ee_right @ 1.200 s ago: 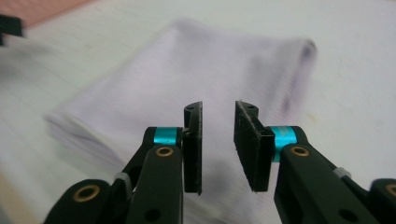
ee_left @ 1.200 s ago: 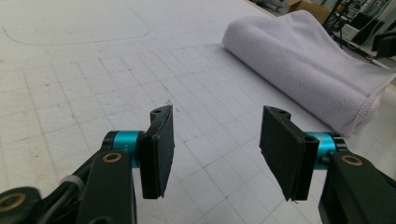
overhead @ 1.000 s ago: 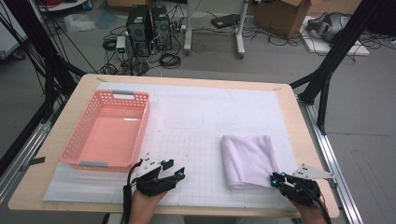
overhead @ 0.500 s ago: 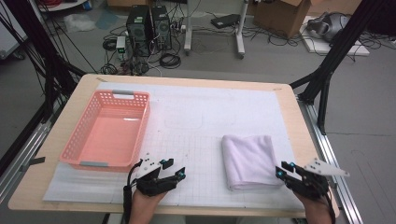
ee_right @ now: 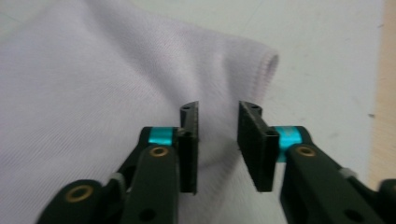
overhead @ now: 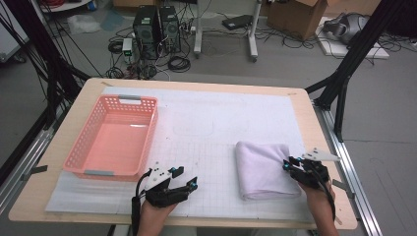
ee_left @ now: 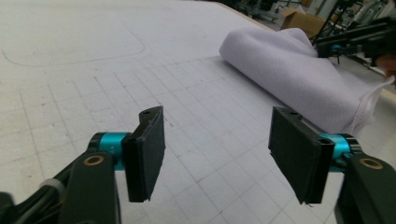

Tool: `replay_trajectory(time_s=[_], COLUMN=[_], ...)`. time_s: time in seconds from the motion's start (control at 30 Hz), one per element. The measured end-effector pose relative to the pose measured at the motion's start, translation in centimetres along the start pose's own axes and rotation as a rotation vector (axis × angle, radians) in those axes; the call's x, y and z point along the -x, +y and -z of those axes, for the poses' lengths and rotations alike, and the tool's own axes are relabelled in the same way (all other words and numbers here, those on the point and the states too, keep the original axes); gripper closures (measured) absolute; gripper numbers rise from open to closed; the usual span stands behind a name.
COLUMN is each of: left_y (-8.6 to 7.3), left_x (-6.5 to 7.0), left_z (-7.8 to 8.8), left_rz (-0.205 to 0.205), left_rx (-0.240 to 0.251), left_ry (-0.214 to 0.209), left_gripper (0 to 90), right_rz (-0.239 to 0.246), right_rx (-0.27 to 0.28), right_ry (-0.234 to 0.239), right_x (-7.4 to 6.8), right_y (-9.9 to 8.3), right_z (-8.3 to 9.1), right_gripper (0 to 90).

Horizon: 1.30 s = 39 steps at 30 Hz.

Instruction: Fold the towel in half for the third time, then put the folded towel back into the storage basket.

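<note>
The folded white towel [overhead: 264, 169] lies flat on the table [overhead: 314, 123] toward its right edge, near the front right corner, with its rounded fold facing the middle of the table and its loose hemmed edges toward the person. The right gripper [overhead: 291, 164] sits at the towel's right edge; in the right gripper view [ee_right: 218, 140] its jaws stand a narrow gap apart over the cloth with nothing pinched between them, having just been closing a little, which looks like lining up to take that edge. The left gripper [overhead: 189, 184] rests near the front edge of the table, left of the towel and apart from it, its jaws [ee_left: 219, 149] wide apart over the bare mat and having just been opening, likely in readiness. The pink basket [overhead: 115, 140] stands empty along the left side, probably where the towel is meant to go.
</note>
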<state>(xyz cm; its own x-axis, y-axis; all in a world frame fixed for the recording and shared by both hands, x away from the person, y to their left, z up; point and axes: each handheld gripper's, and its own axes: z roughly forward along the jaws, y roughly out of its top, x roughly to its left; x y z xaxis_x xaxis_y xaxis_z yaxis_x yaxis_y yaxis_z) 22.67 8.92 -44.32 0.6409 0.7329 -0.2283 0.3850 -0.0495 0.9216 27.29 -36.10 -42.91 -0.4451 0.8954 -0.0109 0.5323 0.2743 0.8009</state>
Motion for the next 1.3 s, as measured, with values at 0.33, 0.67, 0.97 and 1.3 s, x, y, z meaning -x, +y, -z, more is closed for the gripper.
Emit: replay_trajectory(time_s=[0.33, 0.67, 0.97, 1.3], left_y=[0.3, 0.4, 0.4, 1.3], left_x=[0.1, -0.2, -0.1, 0.0], left_z=[-0.3, 0.0, -0.2, -2.2], left_rz=[-0.013, -0.07, -0.047, -0.023], left_rx=[0.018, 0.067, 0.015, -0.018], left_ry=[0.022, -0.002, -0.007, -0.051], left_gripper=[20.3, 20.3, 21.7, 24.1], right_rz=[0.019, -0.015, -0.026, -0.029], right_rx=[0.128, 0.173, 0.165, 0.156], right_ry=[0.086, 0.068, 0.054, 0.053], right_x=[-0.4, 0.4, 0.6, 0.6], right_y=[-3.7, -5.1, -5.1, -5.2], right_z=[8.6, 9.4, 9.1, 9.1], right_gripper=[29.1, 17.5, 17.5, 17.5])
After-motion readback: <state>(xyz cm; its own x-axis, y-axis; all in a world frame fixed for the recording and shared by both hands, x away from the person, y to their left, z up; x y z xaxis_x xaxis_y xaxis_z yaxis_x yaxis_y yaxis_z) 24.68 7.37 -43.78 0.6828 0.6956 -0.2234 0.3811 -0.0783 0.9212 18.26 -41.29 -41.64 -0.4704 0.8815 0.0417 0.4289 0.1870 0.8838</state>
